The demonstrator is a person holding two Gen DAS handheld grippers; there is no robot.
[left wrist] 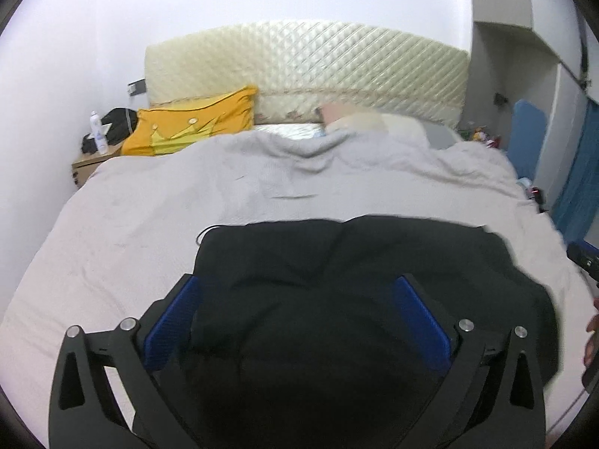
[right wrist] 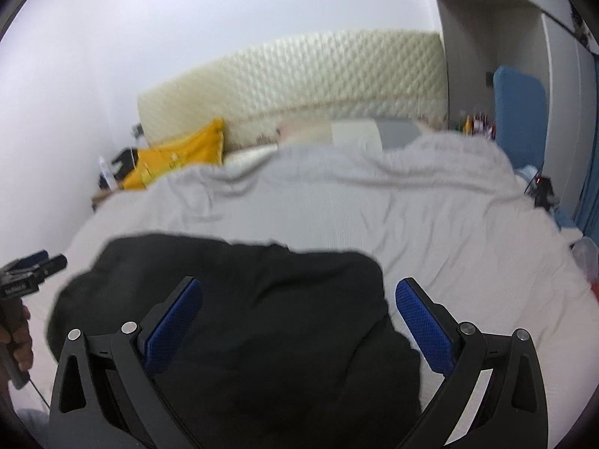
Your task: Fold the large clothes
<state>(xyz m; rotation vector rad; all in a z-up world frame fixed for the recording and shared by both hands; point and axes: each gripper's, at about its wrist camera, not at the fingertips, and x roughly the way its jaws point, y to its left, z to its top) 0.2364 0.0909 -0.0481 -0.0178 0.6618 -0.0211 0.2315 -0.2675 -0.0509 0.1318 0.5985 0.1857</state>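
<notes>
Grey bed, seemingly one black garment

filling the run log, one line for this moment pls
stage: fold pending | black garment: bunched on bed | left gripper: jaws open | right gripper: jaws open, above garment

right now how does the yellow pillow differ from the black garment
The yellow pillow is bright, with a crown print; the black garment is plain and dark. The pillow leans against the headboard at the far end; the garment lies spread near both open grippers. Both rest on the bed.
</notes>
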